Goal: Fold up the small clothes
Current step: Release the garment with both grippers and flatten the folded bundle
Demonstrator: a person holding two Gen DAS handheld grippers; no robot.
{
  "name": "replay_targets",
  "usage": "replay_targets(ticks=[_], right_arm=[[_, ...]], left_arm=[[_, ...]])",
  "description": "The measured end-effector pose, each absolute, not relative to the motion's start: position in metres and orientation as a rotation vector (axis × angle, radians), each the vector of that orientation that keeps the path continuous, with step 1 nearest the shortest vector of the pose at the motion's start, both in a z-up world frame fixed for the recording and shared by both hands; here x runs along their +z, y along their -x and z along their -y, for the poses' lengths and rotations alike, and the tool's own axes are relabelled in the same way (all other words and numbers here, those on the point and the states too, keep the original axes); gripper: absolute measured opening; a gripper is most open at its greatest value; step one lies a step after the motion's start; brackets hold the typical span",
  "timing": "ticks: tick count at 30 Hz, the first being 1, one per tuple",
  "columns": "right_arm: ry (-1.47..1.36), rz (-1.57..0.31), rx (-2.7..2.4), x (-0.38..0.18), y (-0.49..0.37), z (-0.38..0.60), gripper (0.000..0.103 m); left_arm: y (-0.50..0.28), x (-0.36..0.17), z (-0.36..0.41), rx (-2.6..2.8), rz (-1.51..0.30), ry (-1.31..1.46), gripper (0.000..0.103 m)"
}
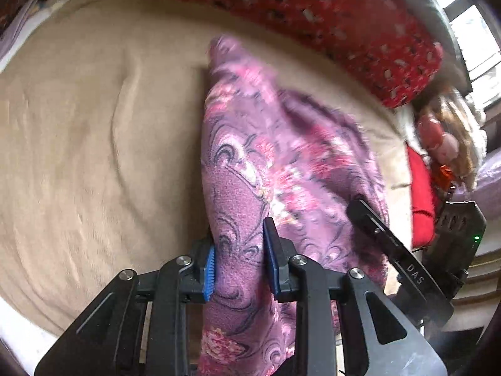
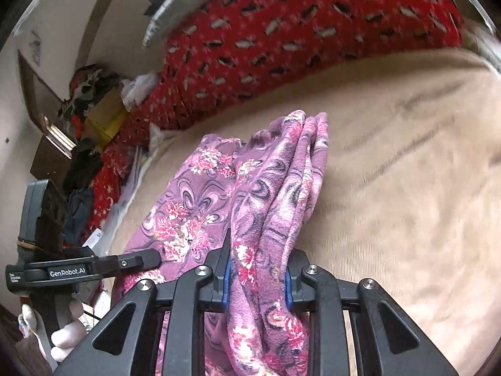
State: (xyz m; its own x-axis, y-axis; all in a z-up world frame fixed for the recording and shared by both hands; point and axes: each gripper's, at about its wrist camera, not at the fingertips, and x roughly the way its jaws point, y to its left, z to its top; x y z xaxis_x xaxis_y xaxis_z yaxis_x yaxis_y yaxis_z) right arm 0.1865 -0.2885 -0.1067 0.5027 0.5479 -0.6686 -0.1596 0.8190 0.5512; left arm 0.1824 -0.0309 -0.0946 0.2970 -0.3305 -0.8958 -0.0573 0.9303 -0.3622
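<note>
We noted both the left gripper (image 1: pixel 239 266) and right gripper (image 2: pixel 258 279) clamped on the bunched purple floral garment (image 2: pixel 225 194) over the beige blanket (image 2: pixel 407 188); folding looked midway, not yet flattened.

A bed covered by a beige fleece blanket (image 1: pixel 94 156) carries everything; its nap is brushed into soft ripples and shallow creases; a purple floral garment (image 2: pixel 194 200) lies partly spread on it, one bunched edge raised off the surface; along the far side a red patterned blanket (image 2: pixel 281 40) lies against the beige cover's edge, rolled or heaped; in the left wrist view a plain red cloth (image 1: pixel 421 194) sits at the bed's right border, its footing unclear.
</note>
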Motion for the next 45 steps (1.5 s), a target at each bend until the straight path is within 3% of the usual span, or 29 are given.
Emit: replay_targets(ticks=[1, 3, 5, 8, 14, 19, 23, 24, 27, 33, 36, 39, 45], right_arm=[[-0.454, -0.974, 0.429, -0.116, -0.185, 0.289, 0.025], [-0.470, -1.032, 0.395, -0.137, -0.185, 0.293, 0.028], [-0.549, -1.049, 0.388, -0.153, -0.184, 0.306, 0.040], [-0.635, -1.059, 0.395, -0.153, -0.186, 0.325, 0.041], [-0.518, -0.896, 0.360, -0.102, -0.206, 0.323, 0.043], [-0.306, -0.858, 0.424, -0.089, -0.231, 0.278, 0.028], [-0.241, -0.922, 0.355, -0.117, -0.253, 0.273, 0.021], [-0.244, -0.960, 0.338, -0.129, -0.260, 0.273, 0.021], [-0.326, -0.975, 0.370, -0.140, -0.267, 0.285, 0.020], [-0.293, -0.974, 0.486, -0.102, -0.236, 0.292, 0.027], [-0.239, -0.959, 0.566, -0.099, -0.202, 0.285, 0.026], [-0.096, -1.044, 0.495, -0.131, -0.188, 0.269, 0.026], [-0.119, -0.991, 0.504, -0.099, -0.154, 0.267, 0.029]], left_arm=[[-0.182, -0.104, 0.029, -0.179, -1.284, 0.355, 0.027], [-0.182, -0.121, 0.022, -0.147, -1.317, 0.354, 0.046], [-0.177, -0.130, 0.009, -0.157, -1.321, 0.401, 0.056], [-0.174, -0.123, -0.008, -0.182, -1.292, 0.442, 0.056], [-0.197, -0.088, 0.010, -0.203, -1.131, 0.344, 0.054], [-0.231, -0.105, 0.038, -0.168, -1.137, 0.244, 0.055], [-0.255, -0.140, 0.043, -0.124, -1.222, 0.240, 0.059], [-0.258, -0.147, 0.040, -0.124, -1.235, 0.280, 0.064], [-0.262, -0.144, 0.033, -0.135, -1.244, 0.335, 0.064], [-0.209, -0.106, 0.020, -0.171, -1.167, 0.281, 0.062], [-0.186, -0.119, 0.021, -0.176, -1.196, 0.289, 0.062], [-0.181, -0.141, 0.029, -0.142, -1.258, 0.287, 0.065], [-0.134, -0.105, 0.034, -0.164, -1.178, 0.195, 0.065]])
